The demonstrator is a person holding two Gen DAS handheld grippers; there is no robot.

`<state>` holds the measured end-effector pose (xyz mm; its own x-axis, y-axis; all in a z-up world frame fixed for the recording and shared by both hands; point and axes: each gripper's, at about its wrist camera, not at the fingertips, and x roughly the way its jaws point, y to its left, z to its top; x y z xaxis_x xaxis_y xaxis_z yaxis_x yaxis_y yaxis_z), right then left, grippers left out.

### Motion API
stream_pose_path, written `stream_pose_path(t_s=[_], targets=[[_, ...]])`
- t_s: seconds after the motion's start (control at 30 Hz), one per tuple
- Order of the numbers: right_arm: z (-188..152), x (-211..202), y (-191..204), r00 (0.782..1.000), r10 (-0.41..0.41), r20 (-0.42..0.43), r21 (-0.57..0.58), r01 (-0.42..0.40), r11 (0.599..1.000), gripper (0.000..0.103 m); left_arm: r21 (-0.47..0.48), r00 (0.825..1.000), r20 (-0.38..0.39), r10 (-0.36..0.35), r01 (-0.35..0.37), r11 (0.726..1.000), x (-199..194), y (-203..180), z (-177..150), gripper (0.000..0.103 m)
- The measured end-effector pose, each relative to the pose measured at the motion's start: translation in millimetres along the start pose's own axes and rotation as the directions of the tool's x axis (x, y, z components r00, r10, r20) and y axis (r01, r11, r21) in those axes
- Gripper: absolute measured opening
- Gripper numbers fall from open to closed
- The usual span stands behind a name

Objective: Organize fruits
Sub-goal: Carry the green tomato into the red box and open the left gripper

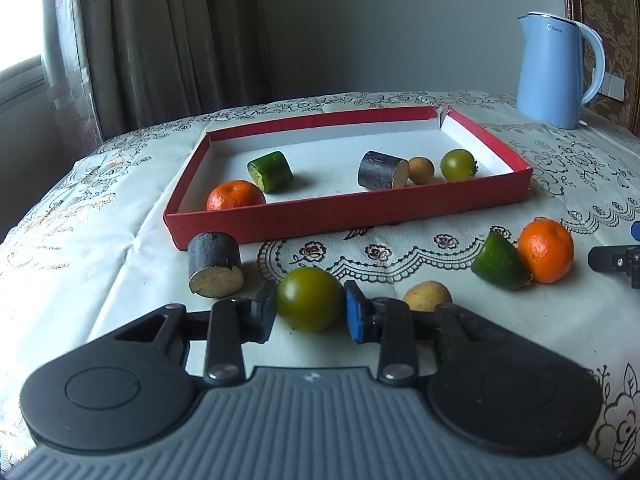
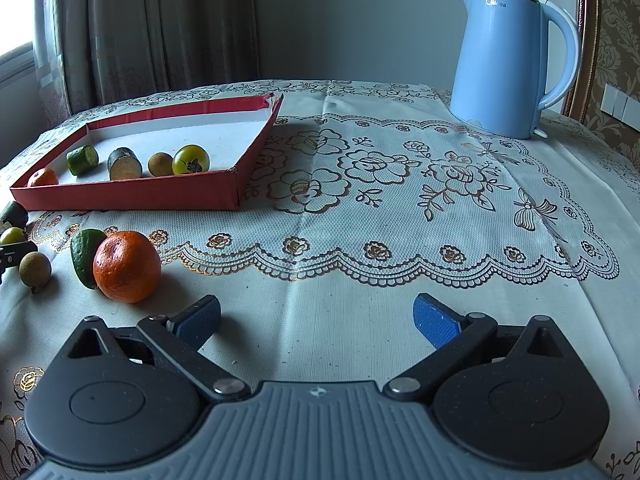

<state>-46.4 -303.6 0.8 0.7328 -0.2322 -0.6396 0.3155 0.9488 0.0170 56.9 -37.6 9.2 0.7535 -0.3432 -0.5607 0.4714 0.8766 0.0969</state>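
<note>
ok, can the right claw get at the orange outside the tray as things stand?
Probably yes. The right claw is open and holds nothing, and the orange sits just ahead to its left on bare cloth. The green wedge touches only its far-left side. The left claw is shut on the green tomato, further left.

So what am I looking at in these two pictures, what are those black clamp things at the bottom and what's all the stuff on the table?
Each picture comes from a camera mounted on a hand-held gripper, looking forward along its two fingers; a person holds one in each hand. In the left view, the left gripper is shut on a green tomato. In the right view, the right gripper is open and holds nothing. On the tablecloth sits a red tray holding five pieces of produce, including an orange. Outside it lie a second orange, a green wedge, a dark cut chunk and a small brown fruit. A blue kettle stands behind.
</note>
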Motion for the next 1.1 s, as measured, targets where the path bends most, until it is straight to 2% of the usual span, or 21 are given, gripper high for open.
stream_pose_path(t_s=[0.27, 0.47, 0.57, 0.63, 0.8, 1.1], targets=[[-0.1, 0.1, 0.3, 1.000, 0.001, 0.000, 0.000, -0.001, 1.000, 0.103, 0.018, 0.997, 0.055, 0.053, -0.054, 0.998, -20.8, -6.8, 6.2, 0.032], [0.1, 0.1, 0.2, 1.000, 0.001, 0.000, 0.000, -0.001, 1.000, 0.103, -0.038, 0.990, 0.098, 0.104, -0.101, 0.994, -35.3, -8.9, 42.9, 0.032], [0.1, 0.1, 0.3, 1.000, 0.001, 0.000, 0.000, -0.001, 1.000, 0.103, -0.067, 0.983, 0.115, 0.142, -0.135, 0.989, -30.4, -10.1, 67.7, 0.032], [0.1, 0.2, 0.1, 1.000, 0.002, 0.001, 0.000, -0.002, 1.000, 0.103, -0.083, 0.983, 0.117, 0.144, -0.134, 0.987, -21.5, -10.1, 81.3, 0.032], [-0.2, 0.5, -0.5, 1.000, 0.003, 0.001, 0.000, -0.003, 1.000, 0.103, -0.111, 0.990, 0.075, 0.121, -0.112, 0.987, 16.0, -8.0, 95.4, 0.032], [0.6, -0.1, 1.2, 1.000, 0.010, 0.002, 0.002, -0.010, 1.000, 0.103, -0.119, 0.990, -0.037, 0.138, -0.142, 0.983, 72.6, -0.9, 78.2, 0.032]])
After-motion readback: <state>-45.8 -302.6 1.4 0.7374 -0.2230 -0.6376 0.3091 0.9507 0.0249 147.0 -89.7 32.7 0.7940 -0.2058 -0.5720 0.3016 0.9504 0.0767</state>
